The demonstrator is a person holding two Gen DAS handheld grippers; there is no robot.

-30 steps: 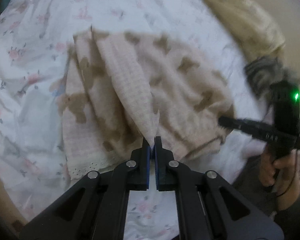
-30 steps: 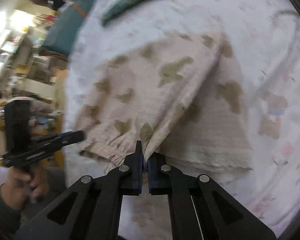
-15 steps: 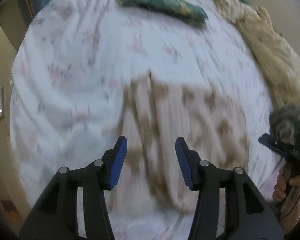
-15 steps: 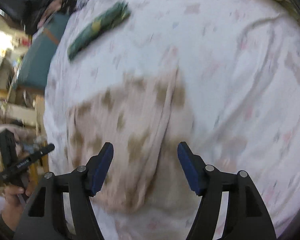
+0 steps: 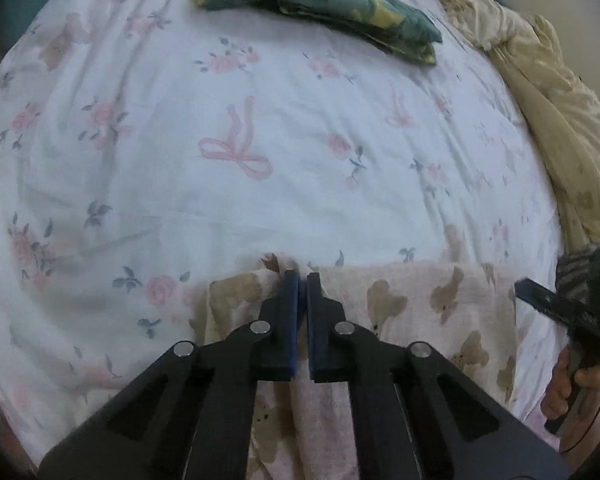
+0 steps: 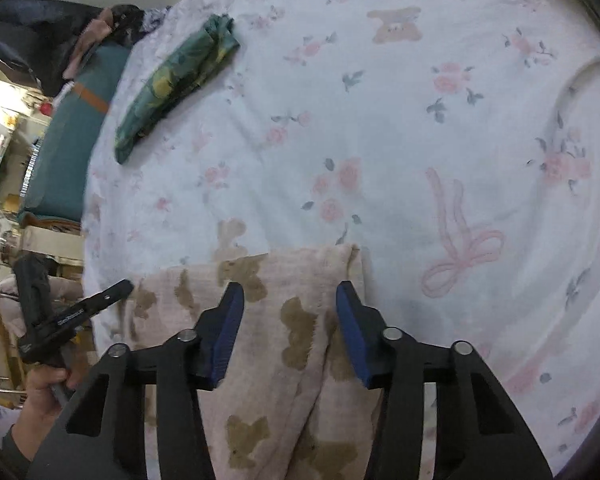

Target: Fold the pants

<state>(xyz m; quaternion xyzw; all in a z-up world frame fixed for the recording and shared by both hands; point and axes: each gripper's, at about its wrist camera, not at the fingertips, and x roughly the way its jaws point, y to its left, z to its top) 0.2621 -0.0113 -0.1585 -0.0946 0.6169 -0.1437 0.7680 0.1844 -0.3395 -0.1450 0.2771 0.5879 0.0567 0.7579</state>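
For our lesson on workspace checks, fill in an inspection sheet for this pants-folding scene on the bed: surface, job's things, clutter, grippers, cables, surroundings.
Surface: floral bedsheet, lightly creased.
Job's things: bear-print pants, lying folded at the near edge.
Clutter: folded green cloth at the far side; cream quilt bunched along one edge.
Grippers: left gripper jaws just closed, seemingly pinching the pants' puckered far edge; right gripper jaws just closing, astride the pants, not pressing yet.
Cables: thin cable by the hand holding the right gripper.
Surroundings: teal furniture and cluttered shelves beside the bed.
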